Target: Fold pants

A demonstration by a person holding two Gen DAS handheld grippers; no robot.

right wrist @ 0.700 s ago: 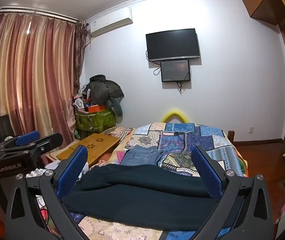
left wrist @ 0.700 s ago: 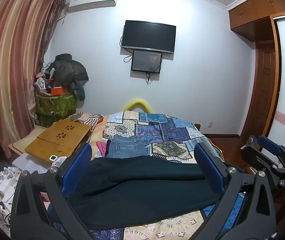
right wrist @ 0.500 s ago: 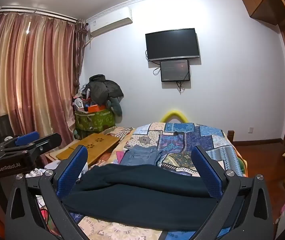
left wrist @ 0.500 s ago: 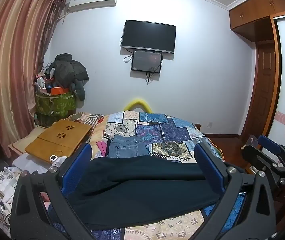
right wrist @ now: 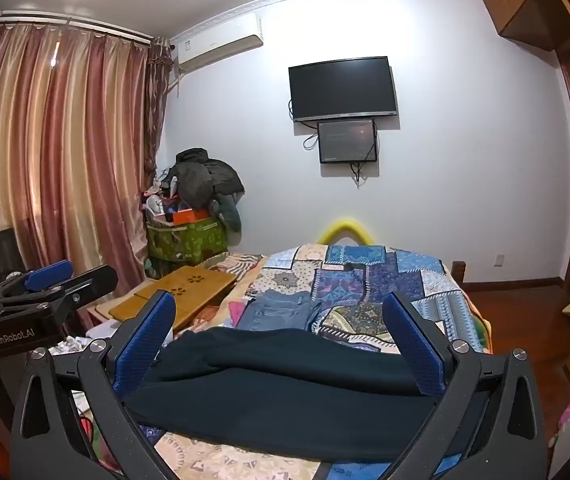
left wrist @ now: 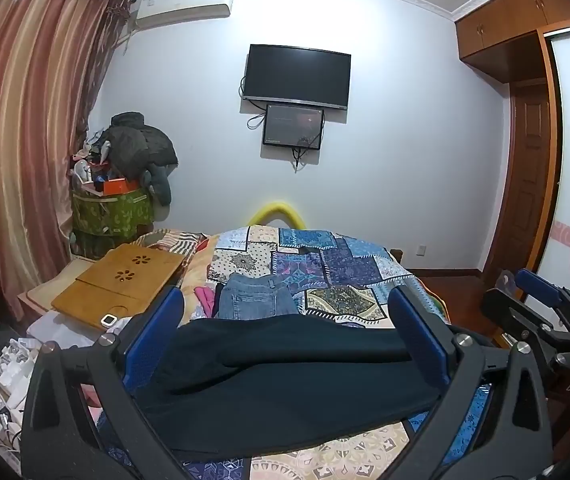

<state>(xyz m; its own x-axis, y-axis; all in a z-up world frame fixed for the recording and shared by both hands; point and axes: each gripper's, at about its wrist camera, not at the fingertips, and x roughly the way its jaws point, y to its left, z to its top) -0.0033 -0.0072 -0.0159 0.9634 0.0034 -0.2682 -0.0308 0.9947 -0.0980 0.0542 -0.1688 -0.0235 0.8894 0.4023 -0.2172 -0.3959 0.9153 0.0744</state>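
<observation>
Dark navy pants [left wrist: 285,376] lie across the near end of the bed, folded lengthwise, also in the right wrist view [right wrist: 285,384]. My left gripper [left wrist: 285,304] is open, held above the pants, touching nothing. My right gripper [right wrist: 279,308] is open too, above the same pants. Each gripper shows at the edge of the other's view: the right one [left wrist: 541,308] on the right, the left one [right wrist: 45,284] on the left. Folded blue jeans [left wrist: 257,300] lie farther up the bed [right wrist: 281,312].
A patchwork quilt [left wrist: 337,268] covers the bed. A wooden lap desk [left wrist: 121,280] sits at the bed's left. A green basket piled with clothes [left wrist: 113,208] stands by the curtains. A TV [left wrist: 297,74] hangs on the far wall. A wooden door [left wrist: 529,176] is at right.
</observation>
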